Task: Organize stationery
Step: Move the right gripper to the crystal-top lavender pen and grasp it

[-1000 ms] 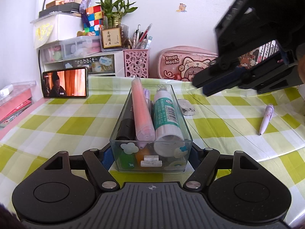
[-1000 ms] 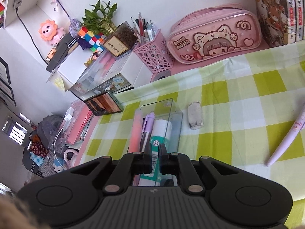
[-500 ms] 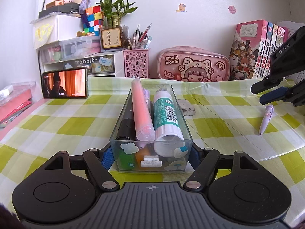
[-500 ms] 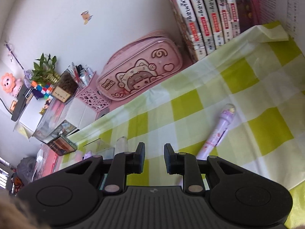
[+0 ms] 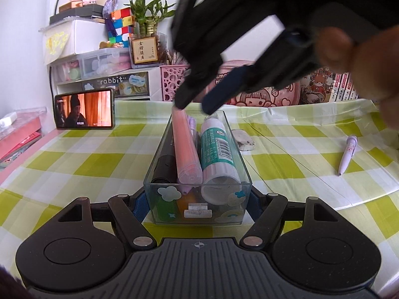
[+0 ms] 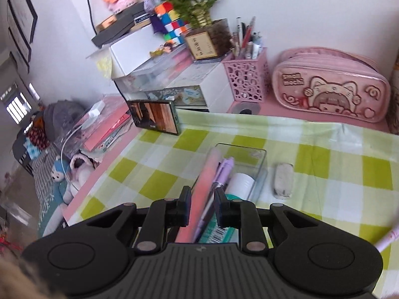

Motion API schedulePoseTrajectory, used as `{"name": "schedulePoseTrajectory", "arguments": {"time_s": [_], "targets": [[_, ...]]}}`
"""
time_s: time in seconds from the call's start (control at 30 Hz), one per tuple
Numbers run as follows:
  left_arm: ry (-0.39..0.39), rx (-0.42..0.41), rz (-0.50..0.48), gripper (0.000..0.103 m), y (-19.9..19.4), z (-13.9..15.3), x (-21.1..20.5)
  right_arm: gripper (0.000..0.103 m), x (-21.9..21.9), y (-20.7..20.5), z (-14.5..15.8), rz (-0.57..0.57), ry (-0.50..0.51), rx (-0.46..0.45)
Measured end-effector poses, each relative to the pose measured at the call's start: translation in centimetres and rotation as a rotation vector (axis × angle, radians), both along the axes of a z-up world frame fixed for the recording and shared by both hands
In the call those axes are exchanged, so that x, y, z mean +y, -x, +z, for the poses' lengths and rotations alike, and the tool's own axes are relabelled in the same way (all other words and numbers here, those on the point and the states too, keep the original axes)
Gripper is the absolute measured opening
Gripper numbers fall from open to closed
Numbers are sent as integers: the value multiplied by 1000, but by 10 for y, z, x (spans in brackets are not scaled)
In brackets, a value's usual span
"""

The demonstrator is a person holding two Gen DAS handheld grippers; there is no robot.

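Left gripper [image 5: 198, 205] clamps near end of clear organizer box [image 5: 197, 194] on checked tablecloth [image 5: 99, 159]. Right gripper [image 6: 202, 208] hovers over box, jaws parted, empty, straddling pink highlighter [image 6: 203, 194]. Lilac pen [image 5: 347, 155] lies apart, right.

The cloth [image 5: 99, 159] over the surface is checked in lime green, pale green and white. The clear box [image 5: 197, 199] carries little white cloud stickers and one with a rainbow. Inside lie a salmon-pink marker [image 5: 185, 147], a lilac pen [image 6: 220, 174], a black marker [image 5: 165, 164] and a glue tube [image 5: 217, 154] in teal and white with a barcode. The eraser [image 5: 243, 138] is white, smudged grey. A loose pen [image 5: 348, 153] is pale lilac. Behind, the pencil case [image 6: 329, 84] is pink with a cartoon cat-hooded child, the pen holder [image 6: 245, 78] pink with punched circles, and the cube [image 6: 170, 23] many-coloured. Both grippers are black, with dark blue on the fingers [image 5: 222, 97].
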State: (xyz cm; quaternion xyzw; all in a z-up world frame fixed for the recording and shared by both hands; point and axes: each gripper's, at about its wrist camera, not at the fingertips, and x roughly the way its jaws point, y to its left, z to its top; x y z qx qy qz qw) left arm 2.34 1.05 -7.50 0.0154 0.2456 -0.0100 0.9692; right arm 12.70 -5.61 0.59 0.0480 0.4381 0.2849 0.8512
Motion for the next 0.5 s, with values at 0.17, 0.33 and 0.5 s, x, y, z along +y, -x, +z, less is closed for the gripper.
{"name": "schedulePoseTrajectory", "arguments": {"time_s": [0.17, 0.33, 0.5], "targets": [[4, 0, -6, 73, 0, 0, 1, 14, 7, -10, -17, -37, 31, 31], [2, -1, -5, 73, 1, 0, 0, 13, -7, -4, -11, -78, 11, 20], [2, -1, -5, 73, 1, 0, 0, 13, -37, 0, -7, -131, -56, 22]]}}
